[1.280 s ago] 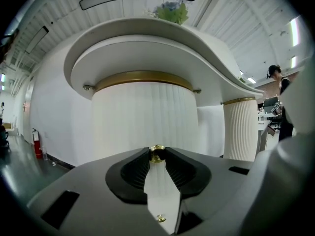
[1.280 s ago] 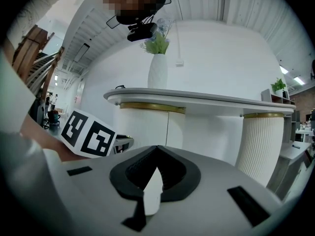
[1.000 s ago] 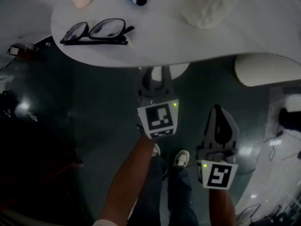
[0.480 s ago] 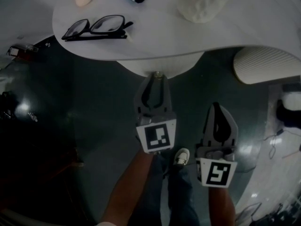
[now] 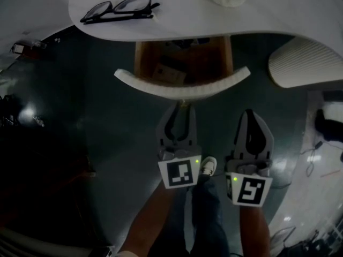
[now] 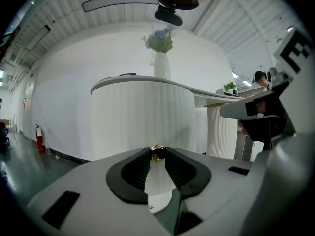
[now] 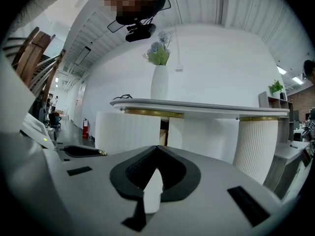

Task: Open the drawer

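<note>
**A:** Head view first. Where is the drawer?

**B:** The drawer (image 5: 182,87) stands well out from under the white table (image 5: 241,20), with its wooden inside showing. The left gripper (image 5: 181,106) meets the middle of the curved front, which is where the pull sits. The right gripper (image 5: 248,114) hangs beside it, apart from the drawer. I'd say one hand is enough for this pull.

**A:** And the left gripper view?

**B:** The jaws are narrowed onto a small brass knob (image 6: 157,154) and pinch it at their tips. The ribbed front is right behind it.

**A:** Right gripper view?

**B:** The jaws have their tips together with nothing between them. The drawer lies ahead and to the left.
</note>
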### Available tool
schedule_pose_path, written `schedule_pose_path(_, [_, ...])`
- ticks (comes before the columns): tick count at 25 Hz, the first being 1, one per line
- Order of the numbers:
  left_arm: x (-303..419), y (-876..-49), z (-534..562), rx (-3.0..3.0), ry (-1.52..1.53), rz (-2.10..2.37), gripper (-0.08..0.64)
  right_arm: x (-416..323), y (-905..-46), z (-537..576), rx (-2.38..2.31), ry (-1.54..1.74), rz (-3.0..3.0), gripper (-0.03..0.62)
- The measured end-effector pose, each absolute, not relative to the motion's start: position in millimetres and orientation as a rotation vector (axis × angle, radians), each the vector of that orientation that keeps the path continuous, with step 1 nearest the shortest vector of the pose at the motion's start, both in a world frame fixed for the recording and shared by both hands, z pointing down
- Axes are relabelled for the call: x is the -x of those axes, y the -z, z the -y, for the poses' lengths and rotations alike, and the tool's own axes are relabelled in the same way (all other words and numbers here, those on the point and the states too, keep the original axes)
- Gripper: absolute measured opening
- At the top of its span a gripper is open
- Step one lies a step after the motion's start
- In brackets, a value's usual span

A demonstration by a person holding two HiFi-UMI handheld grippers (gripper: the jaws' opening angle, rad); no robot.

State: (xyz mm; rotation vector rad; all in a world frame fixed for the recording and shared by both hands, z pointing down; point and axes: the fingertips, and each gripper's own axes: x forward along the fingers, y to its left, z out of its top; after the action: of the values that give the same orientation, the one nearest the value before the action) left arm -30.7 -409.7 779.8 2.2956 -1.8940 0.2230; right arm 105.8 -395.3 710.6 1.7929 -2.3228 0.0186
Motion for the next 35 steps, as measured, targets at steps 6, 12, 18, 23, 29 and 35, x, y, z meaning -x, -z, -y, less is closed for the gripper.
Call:
schedule_pose_path(6, [30,-788,353,-2.255,-0.231,1.869,0.101,-110,-714,359,-1.794,-0.015,2.337,0.005])
schedule_pose_path(12, [30,-788,324,-2.214,-0.257,1.838,0.101,-113,-708,357,-1.783,-0.035,2.345,0.005])
schedule_pose_path(18, [30,-789,322,-2.259,-0.352,1.833,0.101,-111,-709,361,-1.772,-0.056,2.353,0.005])
schedule_pose_path(23, [26,-787,323,-2.422,-0.547,1.783,0.104,-110,-708,360,-1.767,-0.058,2.361,0.005])
schedule_pose_path(29, [29,-780,311,-2.358,-0.521,1.787,0.120,-109,-698,356,-1.760,-0.074,2.358,0.005])
schedule_pose_path(35, [32,-737,303,-2.386,-0.545,1.780,0.120,-110,-668,351,-1.743,-0.084,2.356,0.005])
